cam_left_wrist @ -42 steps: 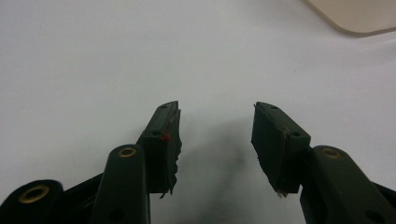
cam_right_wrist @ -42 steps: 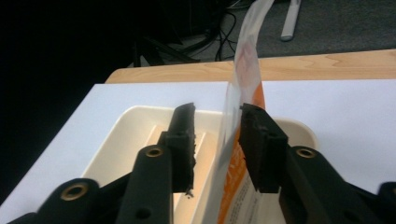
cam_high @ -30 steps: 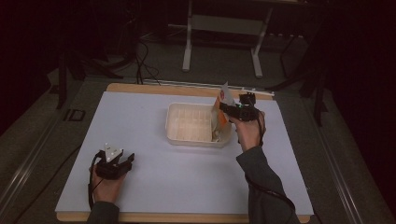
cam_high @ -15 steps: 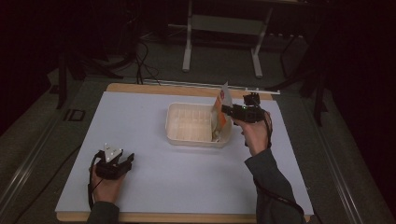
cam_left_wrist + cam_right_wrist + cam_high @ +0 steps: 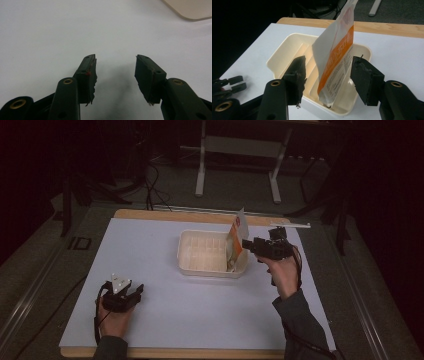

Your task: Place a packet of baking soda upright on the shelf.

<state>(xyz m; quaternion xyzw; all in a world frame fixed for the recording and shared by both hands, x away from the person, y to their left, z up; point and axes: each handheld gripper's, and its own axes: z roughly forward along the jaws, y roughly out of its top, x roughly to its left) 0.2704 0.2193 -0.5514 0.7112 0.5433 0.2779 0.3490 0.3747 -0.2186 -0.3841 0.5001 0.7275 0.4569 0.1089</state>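
Observation:
A white and orange packet point(image 5: 235, 241) stands tilted in the right end of a cream ribbed tray point(image 5: 202, 265) at mid-table. My right gripper point(image 5: 246, 244) is just right of the packet, held above the tray's right rim. In the right gripper view the packet point(image 5: 337, 55) rises between the open jaws of that gripper point(image 5: 328, 60), with a gap on each side. Its bottom edge rests inside the tray point(image 5: 284, 50). My left gripper point(image 5: 139, 291) rests on the mat at the front left. Its jaws point(image 5: 115, 57) are open with nothing between them.
A white mat point(image 5: 150, 240) covers the wooden table, whose far edge point(image 5: 175, 215) shows as a tan strip. One corner of the tray point(image 5: 192, 11) sits ahead of the left gripper. Beyond the table are a dark floor, cables and a metal stand point(image 5: 237, 150).
My right hand has shifted slightly to the right and toward the person. The packet stays leaning in the tray. The left gripper has not moved.

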